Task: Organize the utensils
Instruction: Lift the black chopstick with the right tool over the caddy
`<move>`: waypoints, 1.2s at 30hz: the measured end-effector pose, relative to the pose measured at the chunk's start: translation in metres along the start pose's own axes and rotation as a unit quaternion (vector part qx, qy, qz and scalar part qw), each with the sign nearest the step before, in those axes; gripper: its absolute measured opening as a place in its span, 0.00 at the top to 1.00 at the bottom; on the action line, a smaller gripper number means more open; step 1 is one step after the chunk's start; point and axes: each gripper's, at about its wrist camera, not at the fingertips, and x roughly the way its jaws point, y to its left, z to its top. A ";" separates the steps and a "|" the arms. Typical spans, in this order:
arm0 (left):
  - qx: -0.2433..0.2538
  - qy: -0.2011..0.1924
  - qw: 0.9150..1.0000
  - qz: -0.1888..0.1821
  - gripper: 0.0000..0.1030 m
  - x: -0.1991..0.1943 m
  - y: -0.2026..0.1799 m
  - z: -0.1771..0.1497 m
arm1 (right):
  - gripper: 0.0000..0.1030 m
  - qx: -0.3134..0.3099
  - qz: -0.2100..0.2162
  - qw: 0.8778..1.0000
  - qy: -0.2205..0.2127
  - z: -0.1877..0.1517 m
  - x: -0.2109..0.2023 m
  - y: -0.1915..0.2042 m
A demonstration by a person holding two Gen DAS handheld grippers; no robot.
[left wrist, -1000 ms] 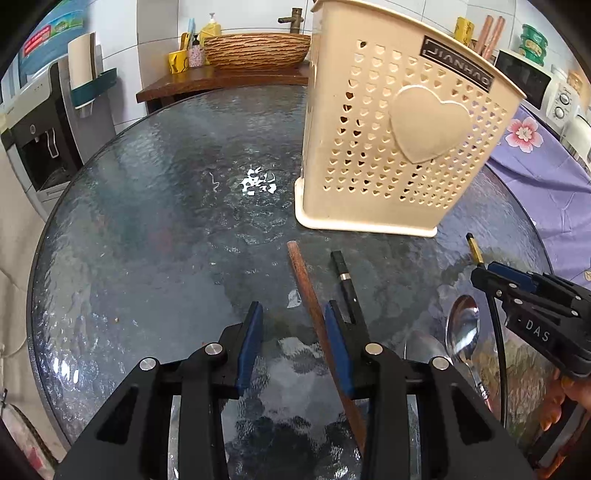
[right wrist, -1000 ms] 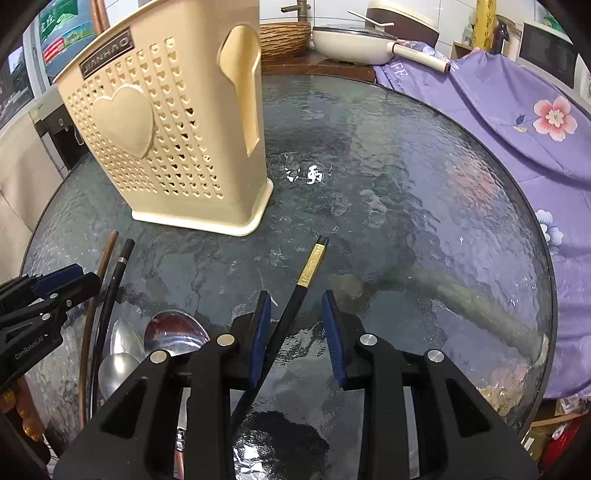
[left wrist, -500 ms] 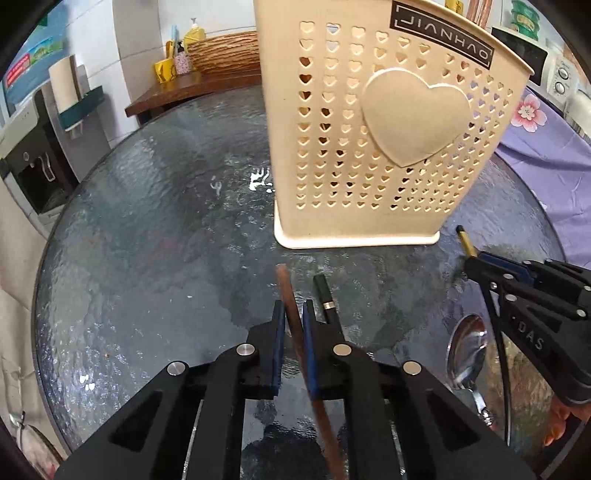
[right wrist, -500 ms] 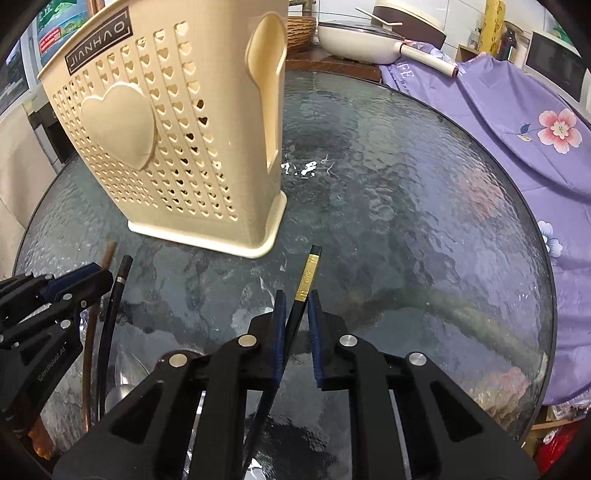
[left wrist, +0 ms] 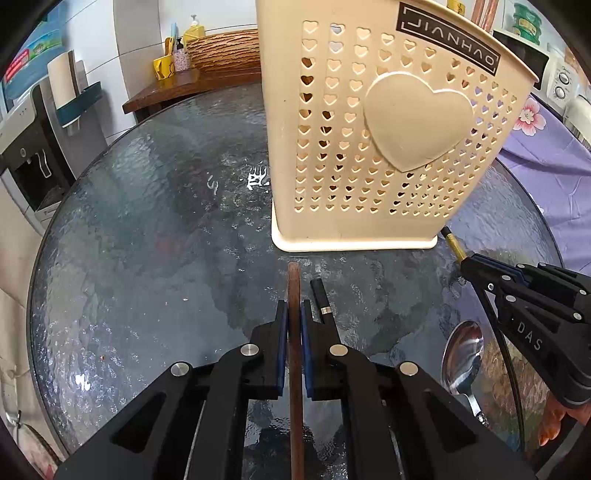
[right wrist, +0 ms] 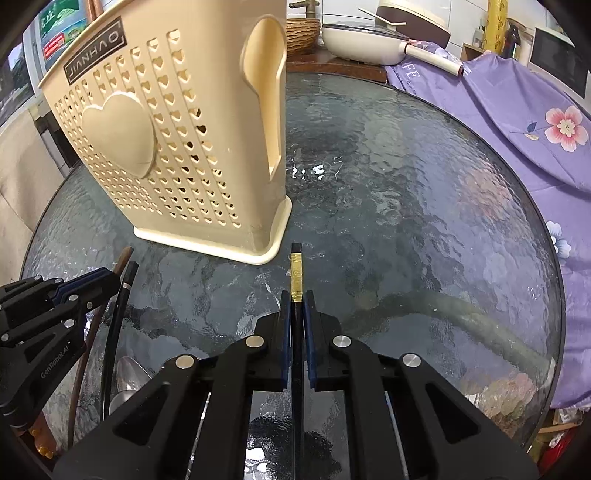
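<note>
A round table of dark textured glass (left wrist: 147, 236) catches a bright glint of light. Behind it, a brown wooden counter (left wrist: 192, 86) meets a white tiled wall (left wrist: 144, 33). A white water dispenser (left wrist: 26, 147) stands left; purple floral cloth (right wrist: 517, 122) drapes right.

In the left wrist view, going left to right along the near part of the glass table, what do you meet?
Left tongs shut on the brown chopstick → black chopstick → spoon → right tongs at the picture's right edge.
</note>
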 end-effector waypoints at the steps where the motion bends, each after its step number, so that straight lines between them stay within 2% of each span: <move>1: -0.001 0.000 1.000 -0.001 0.93 0.000 0.000 0.000 | 0.93 0.000 0.001 1.000 0.000 -0.001 0.000 0.001; 11: -0.006 -0.001 1.000 -0.005 0.93 0.003 0.004 0.003 | 0.93 -0.004 0.012 1.000 -0.020 0.001 -0.015 0.000; 15: -0.021 -0.019 0.999 -0.020 0.93 -0.008 0.015 0.007 | 0.93 -0.007 0.020 0.999 -0.034 0.003 -0.028 -0.003; 20: -0.036 -0.052 0.997 -0.049 0.93 -0.041 0.026 0.014 | 0.93 -0.002 0.046 0.997 -0.065 0.008 -0.058 -0.004; 28: -0.038 -0.135 0.986 -0.086 0.93 -0.121 0.040 0.022 | 0.93 -0.017 0.084 0.988 -0.128 0.019 -0.130 -0.012; 33: -0.023 -0.178 0.980 -0.091 0.93 -0.164 0.044 0.022 | 0.93 -0.026 0.111 0.982 -0.148 0.021 -0.170 -0.021; 36: -0.015 -0.186 0.978 -0.096 0.93 -0.177 0.044 0.021 | 0.93 -0.033 0.111 0.981 -0.154 0.019 -0.185 -0.023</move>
